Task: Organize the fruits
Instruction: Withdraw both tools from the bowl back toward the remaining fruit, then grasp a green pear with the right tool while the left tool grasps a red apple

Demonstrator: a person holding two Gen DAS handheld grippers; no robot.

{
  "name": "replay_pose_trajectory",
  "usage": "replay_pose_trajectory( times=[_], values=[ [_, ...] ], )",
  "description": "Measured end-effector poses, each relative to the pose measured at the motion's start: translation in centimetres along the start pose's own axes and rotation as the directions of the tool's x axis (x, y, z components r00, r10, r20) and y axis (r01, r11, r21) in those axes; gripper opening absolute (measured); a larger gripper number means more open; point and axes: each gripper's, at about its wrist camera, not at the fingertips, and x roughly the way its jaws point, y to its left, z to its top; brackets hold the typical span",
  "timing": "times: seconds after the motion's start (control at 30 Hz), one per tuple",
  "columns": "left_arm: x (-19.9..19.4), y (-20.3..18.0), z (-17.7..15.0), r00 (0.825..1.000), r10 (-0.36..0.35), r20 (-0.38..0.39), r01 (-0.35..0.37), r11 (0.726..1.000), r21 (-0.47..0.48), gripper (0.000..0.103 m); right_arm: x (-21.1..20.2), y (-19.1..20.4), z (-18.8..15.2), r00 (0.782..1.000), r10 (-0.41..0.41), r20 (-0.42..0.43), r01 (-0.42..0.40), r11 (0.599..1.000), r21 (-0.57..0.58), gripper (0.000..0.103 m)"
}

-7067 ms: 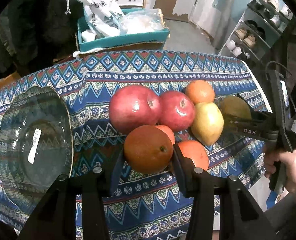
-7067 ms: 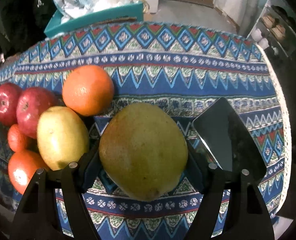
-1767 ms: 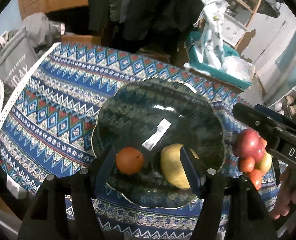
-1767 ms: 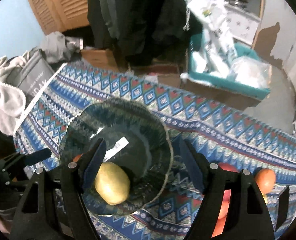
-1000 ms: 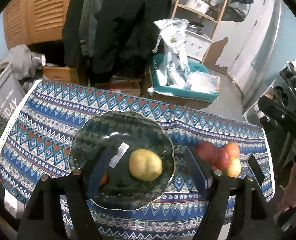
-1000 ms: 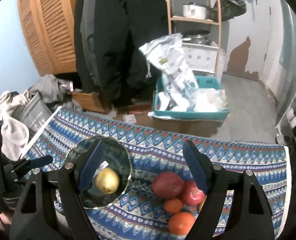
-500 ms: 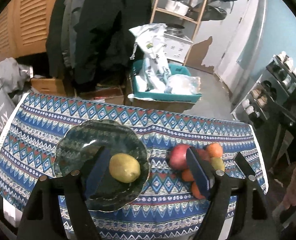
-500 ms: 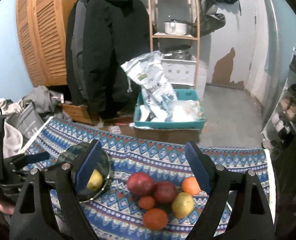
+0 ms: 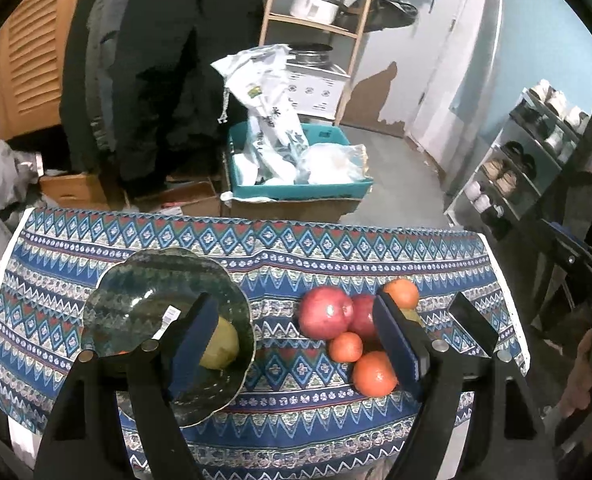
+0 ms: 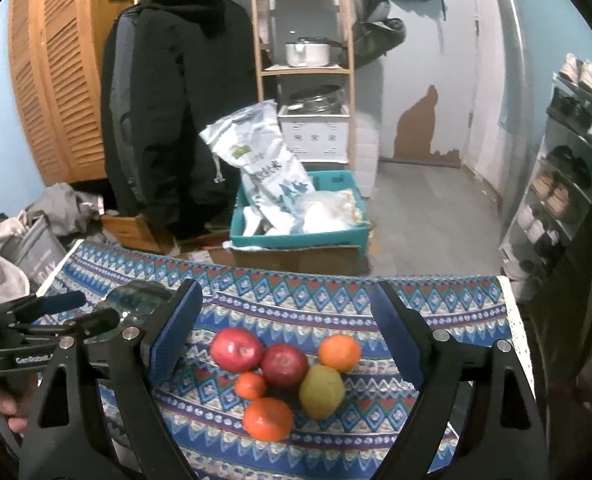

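A dark glass bowl [image 9: 143,304] sits on the left of the patterned table and holds a yellow-green pear [image 9: 221,344]; an orange in it is mostly hidden behind my left finger. To its right lies a cluster of fruit: two red apples [image 9: 326,318] [image 10: 283,364], oranges [image 9: 374,374] [image 10: 339,353] and a yellow-green pear [image 10: 322,391]. My left gripper [image 9: 296,336] is open and empty, high above the table. My right gripper [image 10: 285,330] is open and empty, raised above the fruit cluster. The left gripper also shows in the right wrist view [image 10: 75,308].
A black phone [image 9: 472,330] lies at the table's right end. Beyond the far edge stand a teal box of bags [image 9: 296,176], cardboard boxes, a hanging black coat [image 10: 175,100] and a wooden shelf [image 10: 304,40]. A shoe rack [image 10: 572,168] stands at the right.
Both grippers have pulled back and up from the bowl, empty, so the whole table now shows. The pear and the orange stay in the bowl.
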Motion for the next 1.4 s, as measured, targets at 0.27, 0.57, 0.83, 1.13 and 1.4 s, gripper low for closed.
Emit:
replay_pose_trajectory(
  times=[0.27, 0.57, 0.83, 1.13, 1.4],
  values=[
    [0.9, -2.0, 0.1, 1.0, -0.025, -0.018, 0.025, 0.999, 0.033, 0.08, -0.2, -2.3, -1.1, 0.999, -0.037, -0.013, 0.037, 0.999, 0.031, 0.086],
    [3.3, -3.7, -0.3, 0.997, -0.03, -0.064, 0.035, 0.996, 0.077, 0.08, 1.4, -4.5, -2.7, 0.995, -0.052, -0.083, 0.058, 0.996, 0.073, 0.086],
    [6.1, -4.5, -1.3, 0.994, -0.001, -0.111, 0.013, 0.994, 0.106, 0.08, 4.0, -5.3, -4.5, 0.985, -0.061, -0.164, 0.074, 0.995, 0.074, 0.086],
    [9.8, -4.3, -2.7, 0.982, 0.033, -0.185, -0.011, 0.993, 0.117, 0.08, 7.8, -5.8, -6.8, 0.96, -0.056, -0.275, 0.078, 0.995, 0.068, 0.086],
    [13.0, -3.8, -4.0, 0.968, 0.056, -0.245, -0.029, 0.993, 0.113, 0.08, 11.6, -5.9, -9.1, 0.925, -0.023, -0.379, 0.06, 0.995, 0.084, 0.086]
  ],
)
